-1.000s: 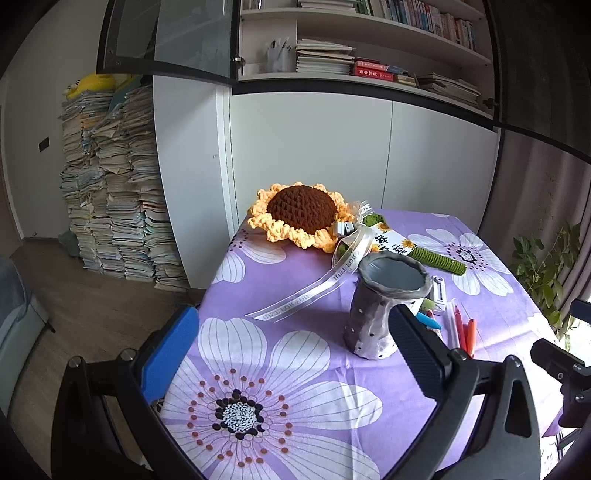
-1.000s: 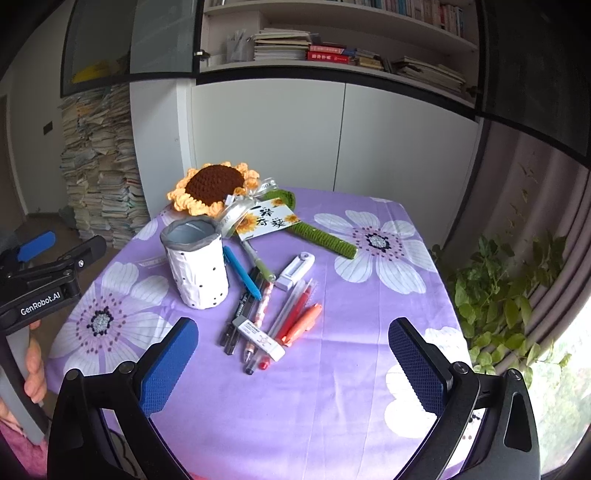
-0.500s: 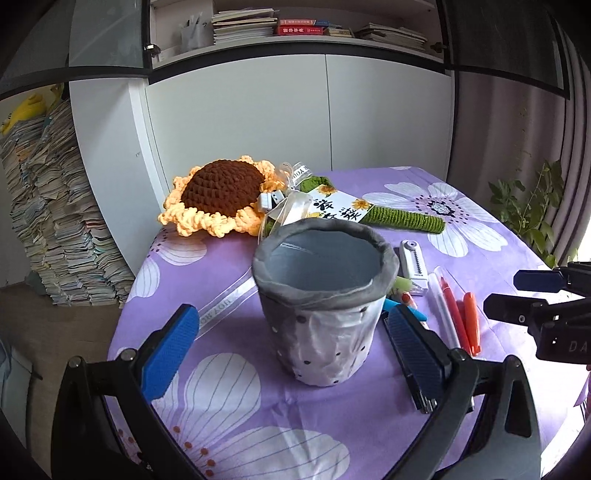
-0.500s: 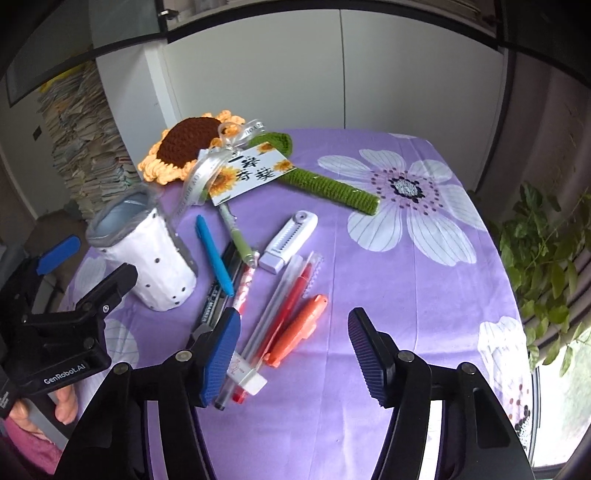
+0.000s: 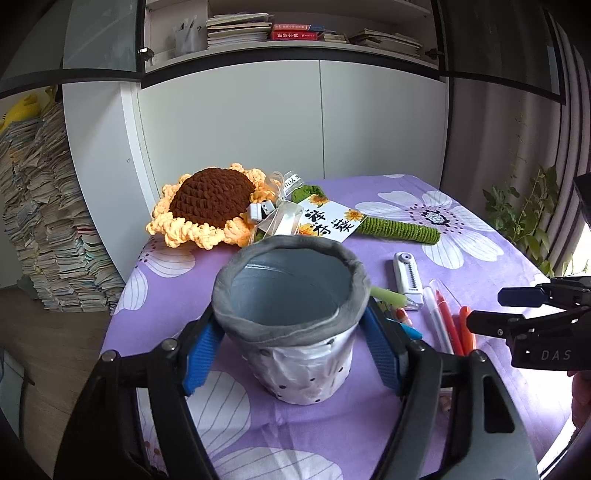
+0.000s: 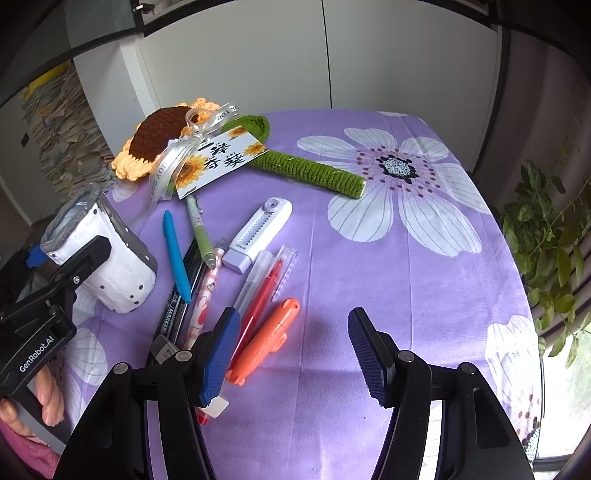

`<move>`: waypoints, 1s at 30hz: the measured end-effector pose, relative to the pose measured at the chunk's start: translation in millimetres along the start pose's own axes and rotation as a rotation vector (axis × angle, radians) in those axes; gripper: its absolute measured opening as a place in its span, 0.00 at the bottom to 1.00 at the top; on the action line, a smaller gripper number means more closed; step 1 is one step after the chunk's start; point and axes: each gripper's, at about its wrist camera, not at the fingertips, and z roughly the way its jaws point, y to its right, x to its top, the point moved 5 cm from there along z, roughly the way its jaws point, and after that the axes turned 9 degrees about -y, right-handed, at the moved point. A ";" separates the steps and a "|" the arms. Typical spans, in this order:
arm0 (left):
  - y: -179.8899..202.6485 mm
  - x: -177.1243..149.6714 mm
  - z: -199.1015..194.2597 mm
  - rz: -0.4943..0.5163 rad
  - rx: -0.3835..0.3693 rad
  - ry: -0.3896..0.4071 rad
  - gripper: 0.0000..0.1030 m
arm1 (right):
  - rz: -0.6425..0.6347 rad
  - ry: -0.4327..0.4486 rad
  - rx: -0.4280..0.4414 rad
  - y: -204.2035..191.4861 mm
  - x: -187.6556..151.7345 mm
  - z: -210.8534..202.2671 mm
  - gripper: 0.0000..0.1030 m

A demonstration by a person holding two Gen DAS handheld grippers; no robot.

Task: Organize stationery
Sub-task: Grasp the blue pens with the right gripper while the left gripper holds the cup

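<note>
Clamping the pen cup (image 5: 295,325) with the left gripper (image 5: 291,350), right gripper (image 6: 291,343) half-open, empty, next needing that orange pen (image 6: 269,332).

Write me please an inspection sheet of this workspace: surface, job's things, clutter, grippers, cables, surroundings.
Surface: purple flowered tablecloth.
Job's things: empty pen holder upright; blue pen, green pen, black markers, red pen, orange pen and white correction tape lie loose beside it.
Clutter: crocheted sunflower with ribbon and card.
Grippers: left gripper closing on the pen holder, pads at its sides; right gripper open above the cloth, orange pen by its left pad.
Cables: nothing seen.
Surroundings: white cabinet, bookshelf, paper stacks, plant.
</note>
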 end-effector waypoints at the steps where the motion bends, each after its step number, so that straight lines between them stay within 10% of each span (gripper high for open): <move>1: -1.4 -0.9 -2.0 -0.004 -0.006 0.002 0.69 | 0.000 0.001 0.002 -0.7 0.0 -1.1 0.61; 30: -47.5 -24.0 -13.2 -0.008 0.018 0.035 0.69 | -0.472 -0.183 0.120 -144.7 84.8 61.8 0.43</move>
